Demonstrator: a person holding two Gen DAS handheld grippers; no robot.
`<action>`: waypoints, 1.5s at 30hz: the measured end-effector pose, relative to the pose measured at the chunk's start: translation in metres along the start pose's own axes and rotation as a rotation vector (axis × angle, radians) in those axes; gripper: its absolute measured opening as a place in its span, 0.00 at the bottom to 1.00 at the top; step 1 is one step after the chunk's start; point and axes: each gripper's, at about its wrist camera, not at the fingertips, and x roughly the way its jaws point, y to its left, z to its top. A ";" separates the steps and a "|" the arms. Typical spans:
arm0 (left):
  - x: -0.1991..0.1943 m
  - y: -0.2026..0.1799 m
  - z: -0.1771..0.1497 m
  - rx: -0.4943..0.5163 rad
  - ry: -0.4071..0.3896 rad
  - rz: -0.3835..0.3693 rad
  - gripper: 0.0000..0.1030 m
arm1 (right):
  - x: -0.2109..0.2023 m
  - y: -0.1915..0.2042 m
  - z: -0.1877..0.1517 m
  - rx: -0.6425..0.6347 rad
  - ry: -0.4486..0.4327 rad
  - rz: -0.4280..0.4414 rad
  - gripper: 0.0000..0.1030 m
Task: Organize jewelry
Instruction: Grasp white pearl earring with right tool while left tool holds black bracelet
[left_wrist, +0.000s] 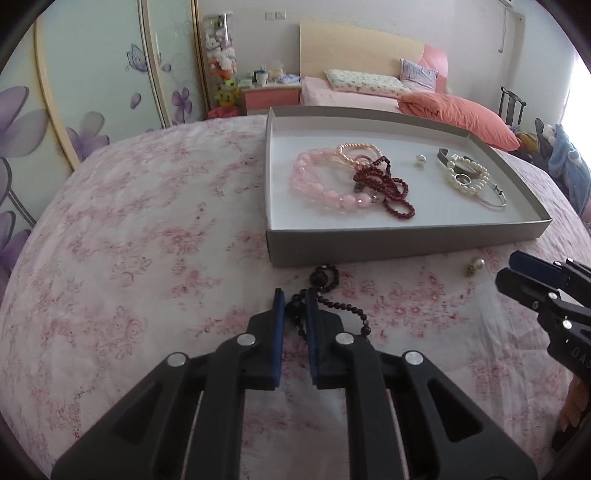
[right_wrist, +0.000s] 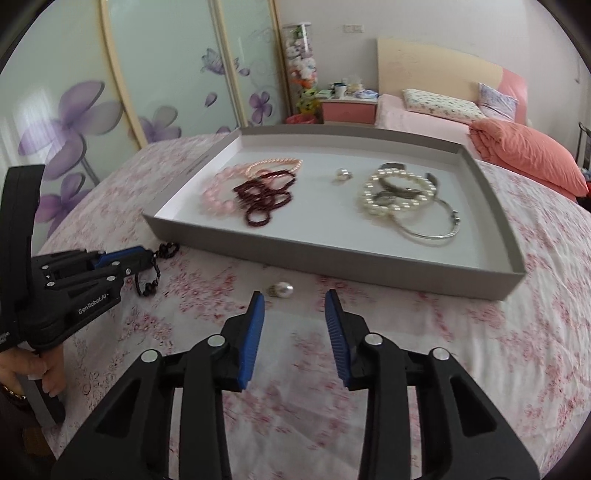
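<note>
A grey tray (left_wrist: 369, 243) (right_wrist: 332, 264) on the floral bedspread holds pink bead bracelets (left_wrist: 317, 184) (right_wrist: 218, 192), a dark red bead string (left_wrist: 391, 188) (right_wrist: 264, 199), a white pearl bracelet (left_wrist: 465, 177) (right_wrist: 391, 192), a silver bangle (right_wrist: 428, 229) and a pearl earring (left_wrist: 420, 159) (right_wrist: 341, 174). My left gripper (left_wrist: 295, 299) (right_wrist: 146, 254) is shut on a black bead necklace (left_wrist: 325, 278) (right_wrist: 151, 277) just in front of the tray. My right gripper (right_wrist: 294, 299) is open, close behind a loose pearl earring (right_wrist: 280, 290) (left_wrist: 474, 266) on the bedspread.
Beyond the tray are a bed with an orange pillow (left_wrist: 458, 114), a pink nightstand (left_wrist: 271, 96) and floral wardrobe doors (right_wrist: 110, 92). The bedspread (left_wrist: 129, 240) extends far to the left.
</note>
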 end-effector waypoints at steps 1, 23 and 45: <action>0.000 0.000 0.000 0.000 0.000 0.002 0.12 | 0.003 0.003 0.001 -0.007 0.004 -0.004 0.33; 0.000 0.001 0.000 -0.002 0.001 0.000 0.12 | 0.000 -0.017 -0.008 0.019 0.060 -0.171 0.18; -0.001 0.001 -0.001 -0.005 0.001 -0.004 0.12 | -0.011 -0.052 -0.017 0.121 0.047 -0.253 0.19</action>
